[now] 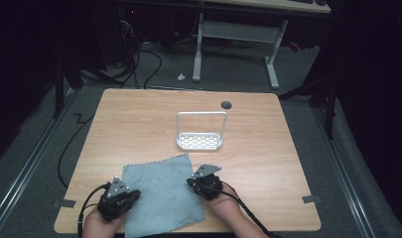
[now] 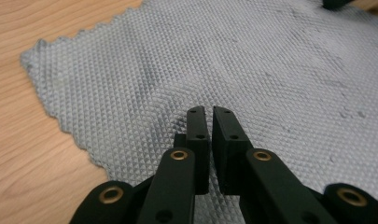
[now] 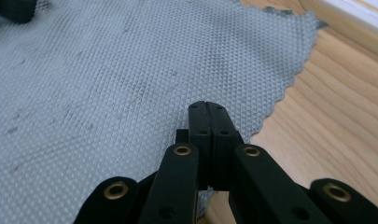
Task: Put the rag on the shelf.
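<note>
A grey-blue waffle-weave cloth (image 1: 164, 193) lies flat at the table's near edge. My left gripper (image 1: 120, 194) sits at the cloth's left edge. In the left gripper view its jaws (image 2: 209, 112) are closed to a thin slit, and the cloth (image 2: 233, 60) puckers up into a small ridge at their tips. My right gripper (image 1: 204, 182) rests at the cloth's right edge. In the right gripper view its jaws (image 3: 207, 108) are pressed fully together, low over the cloth (image 3: 130, 70) just inside its scalloped border; no fabric shows between them.
A white wire rack (image 1: 200, 141) with a tall loop handle stands mid-table, just beyond the cloth's far corner; its base edge (image 3: 359, 14) shows in the right gripper view. A round cable hole (image 1: 226, 104) lies near the far edge. Bare wood (image 1: 268, 148) extends to the right.
</note>
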Demonstrator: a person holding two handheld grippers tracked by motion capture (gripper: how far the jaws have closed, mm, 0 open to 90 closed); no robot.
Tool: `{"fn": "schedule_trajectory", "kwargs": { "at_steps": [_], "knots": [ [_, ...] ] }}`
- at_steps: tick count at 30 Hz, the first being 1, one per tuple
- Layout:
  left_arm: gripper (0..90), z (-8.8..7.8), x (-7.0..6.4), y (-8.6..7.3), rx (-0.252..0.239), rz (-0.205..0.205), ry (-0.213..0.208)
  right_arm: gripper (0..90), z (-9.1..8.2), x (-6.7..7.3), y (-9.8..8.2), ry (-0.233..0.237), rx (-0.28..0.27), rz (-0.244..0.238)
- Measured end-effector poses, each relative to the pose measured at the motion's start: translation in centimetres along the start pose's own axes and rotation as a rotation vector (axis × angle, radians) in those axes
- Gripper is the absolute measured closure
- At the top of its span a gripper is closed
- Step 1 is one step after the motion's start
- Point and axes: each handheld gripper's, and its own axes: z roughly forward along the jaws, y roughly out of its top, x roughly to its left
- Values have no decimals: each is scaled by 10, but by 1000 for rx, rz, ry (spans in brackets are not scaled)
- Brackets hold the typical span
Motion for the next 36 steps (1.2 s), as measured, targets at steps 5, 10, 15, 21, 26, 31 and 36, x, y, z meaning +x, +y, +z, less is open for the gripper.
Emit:
{"fn": "schedule_trajectory", "kwargs": {
  "at_steps": [5,10,15,21,26,31,36],
  "knots": [
    [840,11,-9,10,3,25,-23,900,-14,-2,-12,-14,6,-20],
    [841,23,-19,20,3,47,-45,900,-34,-9,-32,-27,6,1],
    [843,36,-27,30,0,41,-85,900,-50,-14,-48,-47,5,2],
    [843,49,-48,38,-11,84,-135,900,-69,-23,-66,-94,8,17],
    [841,50,-63,37,-8,121,-181,900,-85,-30,-82,-89,-5,60],
    [838,42,-75,31,8,167,-205,900,-93,-28,-91,-80,-14,72],
    [750,36,-87,29,22,257,-128,866,-93,-23,-90,-65,-4,50]
  ]
}}
